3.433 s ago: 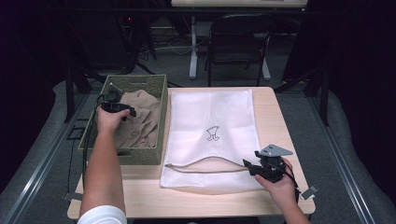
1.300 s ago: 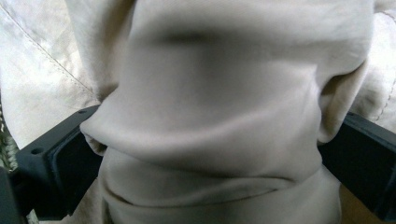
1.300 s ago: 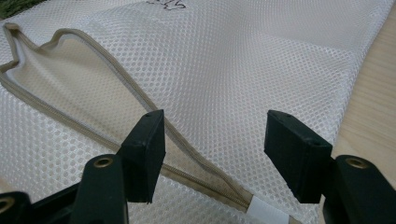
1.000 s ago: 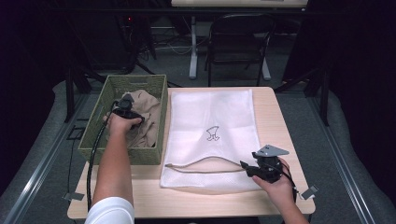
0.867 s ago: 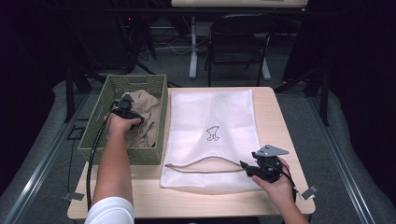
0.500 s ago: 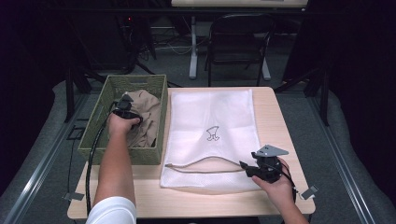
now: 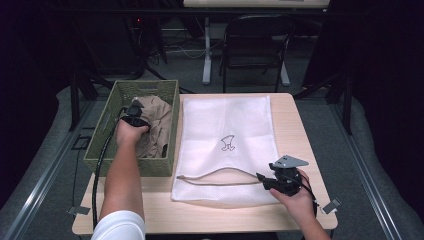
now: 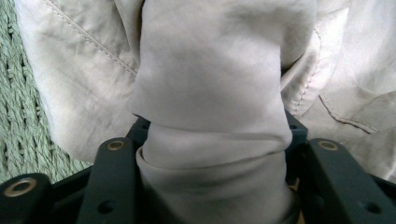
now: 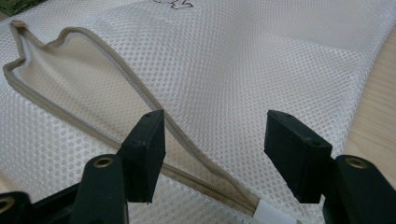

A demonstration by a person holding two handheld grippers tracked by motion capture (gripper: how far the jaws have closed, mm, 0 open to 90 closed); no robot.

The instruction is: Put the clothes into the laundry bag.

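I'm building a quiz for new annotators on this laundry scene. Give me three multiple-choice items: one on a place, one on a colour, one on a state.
1. Where does the beige garment lie?
A. in the green woven basket
B. on the chair
C. inside the mesh bag

2. What colour is the mesh laundry bag?
A. blue
B. white
C. black

3. How does the bag's zipper stand?
A. closed end to end
C. torn off
B. partly open

Answers: 1 A, the high view shows it within the basket's walls; 2 B, white mesh with beige trim; 3 B, the right gripper view shows the mouth gaping in front of the right gripper.
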